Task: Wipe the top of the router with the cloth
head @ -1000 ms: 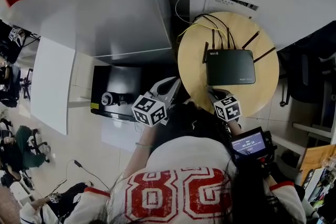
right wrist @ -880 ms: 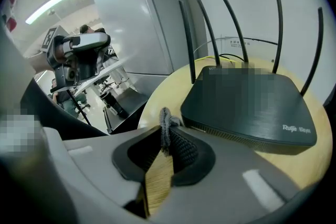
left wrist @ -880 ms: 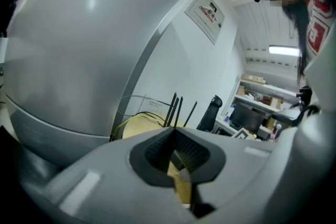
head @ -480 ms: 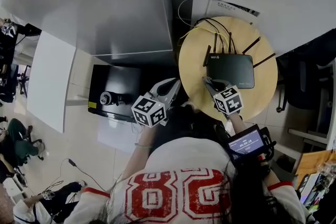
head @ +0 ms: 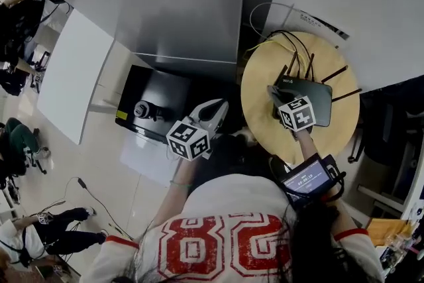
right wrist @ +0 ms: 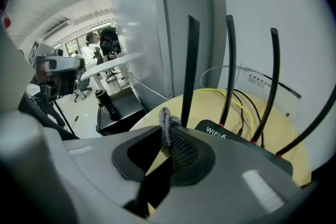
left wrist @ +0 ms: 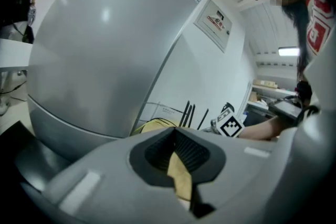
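The router (head: pixel 317 95) lies flat on the round wooden table (head: pixel 262 86), towards its far side. Its thin antennas (right wrist: pixel 189 71) stand up at the back and some cables (right wrist: pixel 239 99) run behind it. The right gripper (head: pixel 278 95) is over the near-left part of the router's top. Its tongs are pressed together on a small grey cloth (right wrist: pixel 166 122). In the right gripper view a twisted end of the cloth sticks up above the pads (how much hangs below, on the router, I cannot see). The left gripper (head: pixel 213 109) is off the table, to the left of it and well apart from the router, and its tongs are closed on nothing.

I judge that the wiping is at its start or under way. The cloth is soft and light and will bunch easily, so a firm pinch near its middle is good, with enough loose cloth under the tips to touch the surface. The router looks light, with a smooth plastic shell, so it may slide on the table when pushed. Gentle strokes seem better, kept away from the antennas, which are thin and may tilt. If the router slides, the free gripper could steady it at the front edge.
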The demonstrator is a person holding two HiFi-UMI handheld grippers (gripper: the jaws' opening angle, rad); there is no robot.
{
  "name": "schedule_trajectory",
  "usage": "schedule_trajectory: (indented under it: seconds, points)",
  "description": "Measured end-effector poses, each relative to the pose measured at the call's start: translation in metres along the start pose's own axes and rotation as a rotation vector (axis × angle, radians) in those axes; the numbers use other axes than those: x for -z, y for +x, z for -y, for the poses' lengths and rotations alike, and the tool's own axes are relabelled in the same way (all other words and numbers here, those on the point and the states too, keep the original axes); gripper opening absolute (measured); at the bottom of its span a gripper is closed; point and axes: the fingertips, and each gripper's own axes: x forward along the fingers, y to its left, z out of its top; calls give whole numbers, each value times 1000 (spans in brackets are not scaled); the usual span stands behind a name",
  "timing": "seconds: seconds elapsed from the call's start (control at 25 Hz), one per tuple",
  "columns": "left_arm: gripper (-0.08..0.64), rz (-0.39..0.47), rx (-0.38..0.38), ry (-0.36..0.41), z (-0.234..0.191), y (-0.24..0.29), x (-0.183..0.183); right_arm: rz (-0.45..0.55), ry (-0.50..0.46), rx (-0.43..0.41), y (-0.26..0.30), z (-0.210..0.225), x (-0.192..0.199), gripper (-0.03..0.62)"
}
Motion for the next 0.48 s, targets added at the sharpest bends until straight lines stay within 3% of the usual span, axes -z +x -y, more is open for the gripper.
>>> schedule_trajectory:
  seconds: [0.24, 0.48]
  points:
    - [0, 11, -44, -19, -9, -15, 4, -67, -45, -4, 9, -6, 13, 43]
    - [0, -10, -9, -23, -5, -1, 5, -79, 4, -31, 5, -23, 36, 43]
